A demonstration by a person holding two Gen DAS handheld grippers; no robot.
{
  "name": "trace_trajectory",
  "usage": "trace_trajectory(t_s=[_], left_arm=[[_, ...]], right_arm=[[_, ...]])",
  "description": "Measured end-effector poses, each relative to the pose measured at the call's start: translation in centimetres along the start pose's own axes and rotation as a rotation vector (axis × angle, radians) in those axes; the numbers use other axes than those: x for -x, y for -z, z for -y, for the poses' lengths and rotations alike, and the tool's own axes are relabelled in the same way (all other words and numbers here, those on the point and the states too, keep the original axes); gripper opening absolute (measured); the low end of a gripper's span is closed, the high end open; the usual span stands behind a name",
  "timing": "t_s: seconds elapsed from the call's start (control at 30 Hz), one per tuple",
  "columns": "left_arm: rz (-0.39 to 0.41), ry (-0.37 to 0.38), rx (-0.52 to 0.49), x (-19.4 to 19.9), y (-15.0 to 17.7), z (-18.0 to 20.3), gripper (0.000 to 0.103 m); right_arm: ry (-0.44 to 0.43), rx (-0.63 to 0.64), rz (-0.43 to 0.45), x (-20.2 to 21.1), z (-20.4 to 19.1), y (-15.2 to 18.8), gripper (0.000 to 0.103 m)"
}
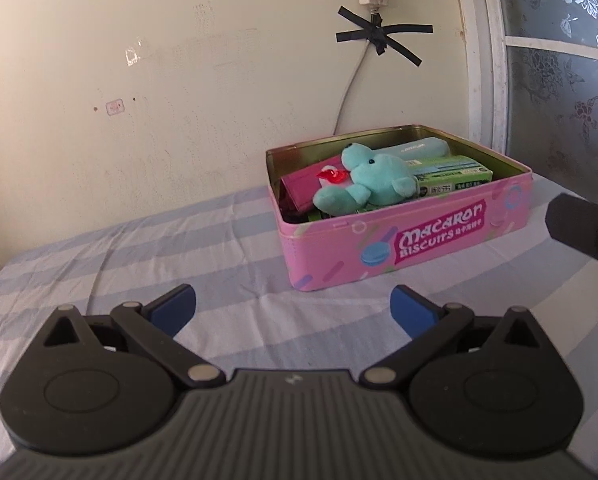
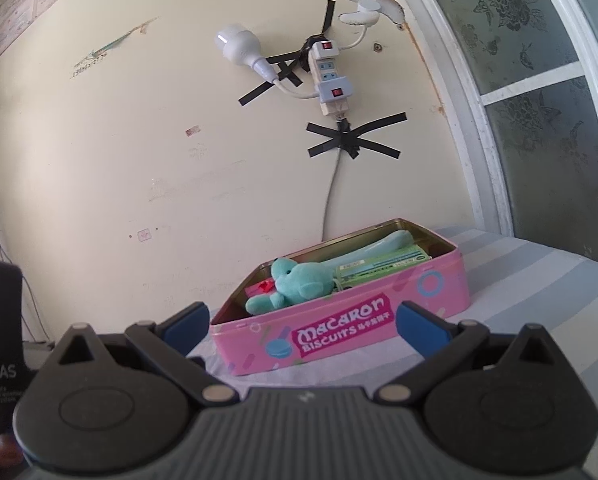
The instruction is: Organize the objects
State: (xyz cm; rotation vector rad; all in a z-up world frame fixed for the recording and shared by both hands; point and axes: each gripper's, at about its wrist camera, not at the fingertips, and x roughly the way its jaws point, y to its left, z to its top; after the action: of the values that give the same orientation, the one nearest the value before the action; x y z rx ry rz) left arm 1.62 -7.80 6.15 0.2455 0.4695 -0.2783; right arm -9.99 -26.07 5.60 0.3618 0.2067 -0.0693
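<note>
Left wrist view: the left gripper (image 1: 293, 310) hangs low over the striped cloth (image 1: 139, 280) on the tabletop, its jaws spread wide with nothing between them. Just beyond sits the pink Macaron Biscuits tin (image 1: 403, 236), lid off, holding a teal plush toy (image 1: 373, 182) lying across a magenta box (image 1: 299, 190), with a green carton (image 1: 455, 178) beside it and a pale teal pouch (image 1: 419, 148) against the back wall of the tin. A black part of the right gripper's body pokes in at the right edge. From the right wrist view, the right gripper (image 2: 303, 322) is also released, jaws apart and empty, close in front of the tin's printed side. Behind the tin, a white cable (image 2: 331, 196) runs up the cream wall (image 2: 139, 140) to a power strip (image 2: 329, 76) fixed with crossed black tape (image 2: 355, 138); a frosted window (image 2: 539, 120) stands to the right.
</note>
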Motion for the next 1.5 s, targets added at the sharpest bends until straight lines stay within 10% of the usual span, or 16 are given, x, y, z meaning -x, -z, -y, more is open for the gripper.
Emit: trace_trajectory(t_s=[1.1,1.5], left_arm=[[-0.116,0.138,0.03,-1.0,2.4,0.8,0.103],[0.041,0.022,0.035,1.0,1.6,-0.1,0.103]], right_arm=[[0.082,-0.025,-0.078,-1.7,1.2,1.5,0.103],[0.106,-0.04,-0.059,-1.7,1.3,1.5,0.103]])
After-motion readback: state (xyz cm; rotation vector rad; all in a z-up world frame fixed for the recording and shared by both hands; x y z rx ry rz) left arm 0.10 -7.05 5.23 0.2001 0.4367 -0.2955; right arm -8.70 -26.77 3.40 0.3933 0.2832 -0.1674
